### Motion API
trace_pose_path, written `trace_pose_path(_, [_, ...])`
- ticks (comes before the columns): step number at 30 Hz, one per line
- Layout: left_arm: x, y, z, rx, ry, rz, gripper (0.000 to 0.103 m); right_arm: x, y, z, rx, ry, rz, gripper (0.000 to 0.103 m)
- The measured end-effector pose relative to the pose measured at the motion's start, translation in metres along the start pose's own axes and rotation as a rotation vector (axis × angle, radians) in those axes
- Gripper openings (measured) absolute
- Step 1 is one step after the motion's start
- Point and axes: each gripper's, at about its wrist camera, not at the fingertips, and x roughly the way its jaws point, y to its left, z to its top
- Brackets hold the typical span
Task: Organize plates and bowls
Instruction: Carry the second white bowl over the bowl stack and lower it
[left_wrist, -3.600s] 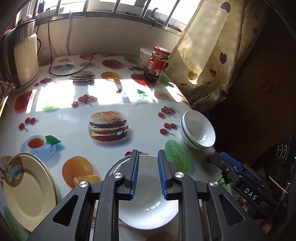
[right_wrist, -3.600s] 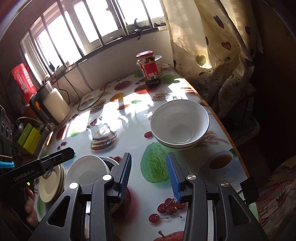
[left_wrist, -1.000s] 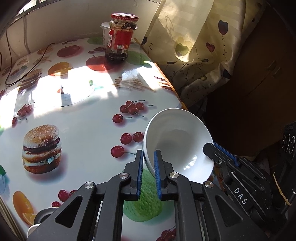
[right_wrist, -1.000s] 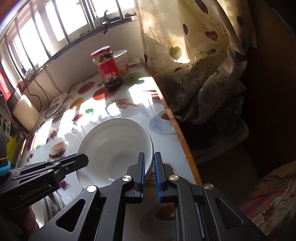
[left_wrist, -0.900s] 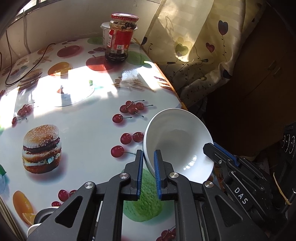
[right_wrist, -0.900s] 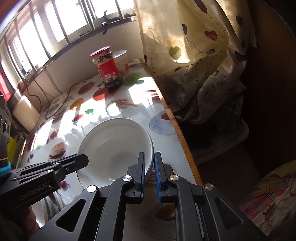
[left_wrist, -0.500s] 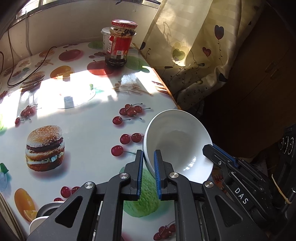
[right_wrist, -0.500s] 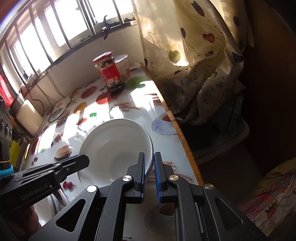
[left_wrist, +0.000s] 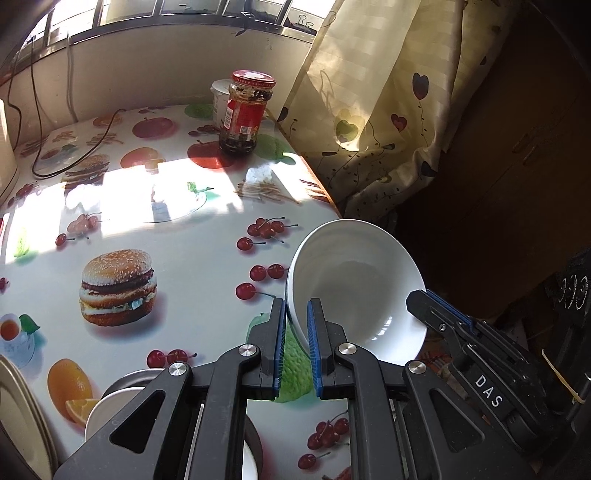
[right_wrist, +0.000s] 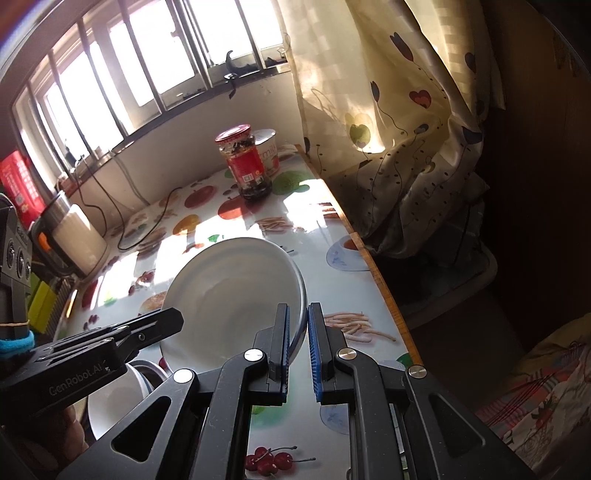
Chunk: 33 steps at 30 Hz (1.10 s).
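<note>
- The left gripper (left_wrist: 295, 332) and right gripper (right_wrist: 297, 334) each clamp blue ribbed pads on opposite rims of the white bowl (left_wrist: 354, 288)
- The bowl is round, glossy and smooth, and looks like two nested; it is held above the table's right edge, its mouth tipped up towards the left gripper
- Beyond lies the shiny fruit-print tablecloth (left_wrist: 177, 236), with the red-lidded glass jar (left_wrist: 243, 114) at the far end

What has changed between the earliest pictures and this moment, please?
Both grippers were open above the table then. Now the left gripper and right gripper are shut on opposite rims of the white bowls, two nested it seems, and have lifted them, tilted, off the tablecloth. The red-lidded jar stayed put.
</note>
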Motion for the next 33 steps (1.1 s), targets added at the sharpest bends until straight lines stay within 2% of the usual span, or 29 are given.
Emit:
trace_pose_path(17, [-0.066,0.032,-0.024,-0.039,-0.081,-0.015,0.012,-0.045,0.058,-0.018,-0.058,-0.055,0.042,0.011])
trace_pose_path(33, [-0.103,0.065,-0.046,-0.083,-0.119,0.017,0.012,-0.053,0.101,-0.038,-0.112,-0.041,0.090,0.011])
